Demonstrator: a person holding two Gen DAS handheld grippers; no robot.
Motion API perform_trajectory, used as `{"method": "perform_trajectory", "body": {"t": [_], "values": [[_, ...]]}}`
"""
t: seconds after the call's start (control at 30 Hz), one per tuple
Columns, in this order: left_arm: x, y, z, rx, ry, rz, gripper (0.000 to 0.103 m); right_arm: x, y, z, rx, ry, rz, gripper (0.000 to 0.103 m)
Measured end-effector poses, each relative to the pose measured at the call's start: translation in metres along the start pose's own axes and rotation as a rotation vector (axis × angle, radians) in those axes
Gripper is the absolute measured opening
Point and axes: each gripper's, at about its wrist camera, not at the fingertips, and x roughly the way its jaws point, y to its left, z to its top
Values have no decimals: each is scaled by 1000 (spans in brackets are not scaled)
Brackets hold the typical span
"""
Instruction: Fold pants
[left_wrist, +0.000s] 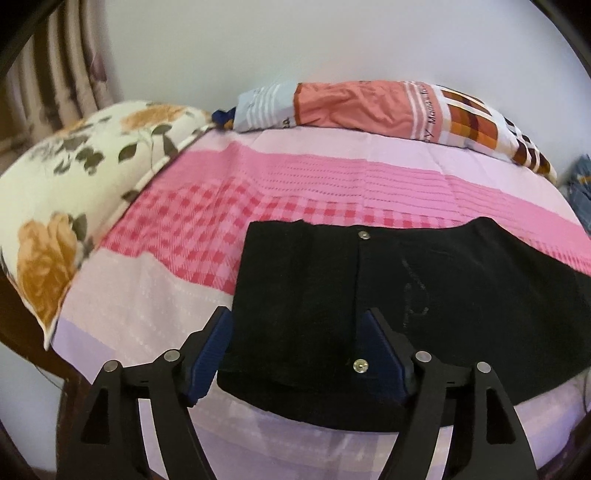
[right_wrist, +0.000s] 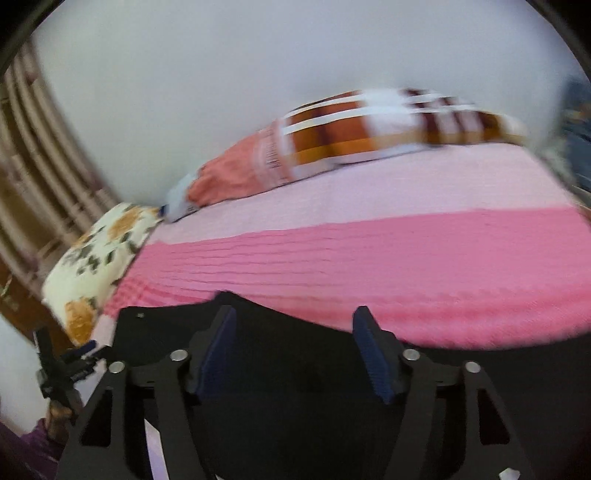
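Black pants (left_wrist: 406, 295) lie flat on the pink bed cover, folded into a wide band, with two metal snaps (left_wrist: 360, 366) showing. My left gripper (left_wrist: 295, 332) is open just above the pants' left end, one finger off the left edge, one over the cloth. In the right wrist view the pants (right_wrist: 295, 369) fill the lower frame. My right gripper (right_wrist: 295, 332) is open and empty over them. The view is blurred. The left gripper (right_wrist: 70, 362) shows at the far left there.
A floral pillow (left_wrist: 74, 192) lies at the bed's left end. A rolled striped and checked blanket (left_wrist: 369, 107) lies along the wall at the back. The pink checked bed cover (left_wrist: 332, 184) stretches beyond the pants. Blue cloth (left_wrist: 581, 184) sits at the far right.
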Motion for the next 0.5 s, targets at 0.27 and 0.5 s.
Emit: {"method": "perform_trajectory", "body": {"t": [0.27, 0.5], "values": [[-6, -15, -3, 36, -1, -6, 74, -84, -129, -55, 317, -76, -246, 72], [-15, -29, -3, 72, -18, 2, 74, -112, -198, -93, 538, -137, -349, 73]]}}
